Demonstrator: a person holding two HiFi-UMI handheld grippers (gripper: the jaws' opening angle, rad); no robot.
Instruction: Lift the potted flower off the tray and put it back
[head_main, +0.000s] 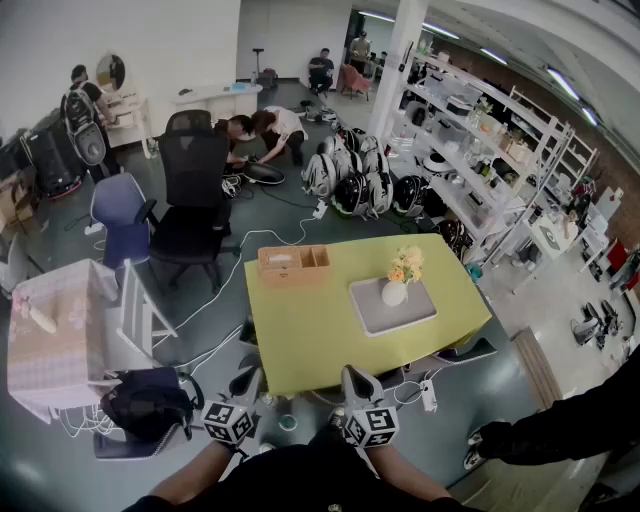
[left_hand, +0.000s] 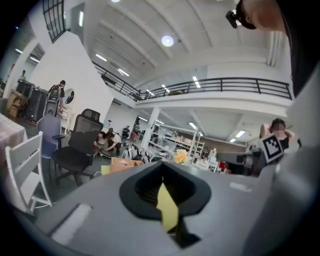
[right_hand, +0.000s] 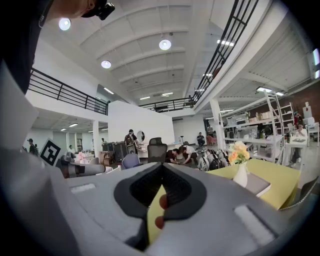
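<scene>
- Head view: potted flower (head_main: 398, 278) upright on the gray tray (head_main: 372, 320), atop a yellow-green table (head_main: 300, 335).
- Beyond the tray, to its left: a compartmented wooden box (head_main: 293, 264).
- Well short of the tray, on the person's side: left gripper (head_main: 250, 374), jaws pressed together, empty.
- Beside it, likewise well apart from the tray: right gripper (head_main: 352, 374), jaws together on nothing.

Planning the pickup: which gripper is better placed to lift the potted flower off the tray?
Right, probably. The potted flower stands on the tray at the right part of the table, nearer the right gripper than the left gripper. Both are shut and empty.
</scene>
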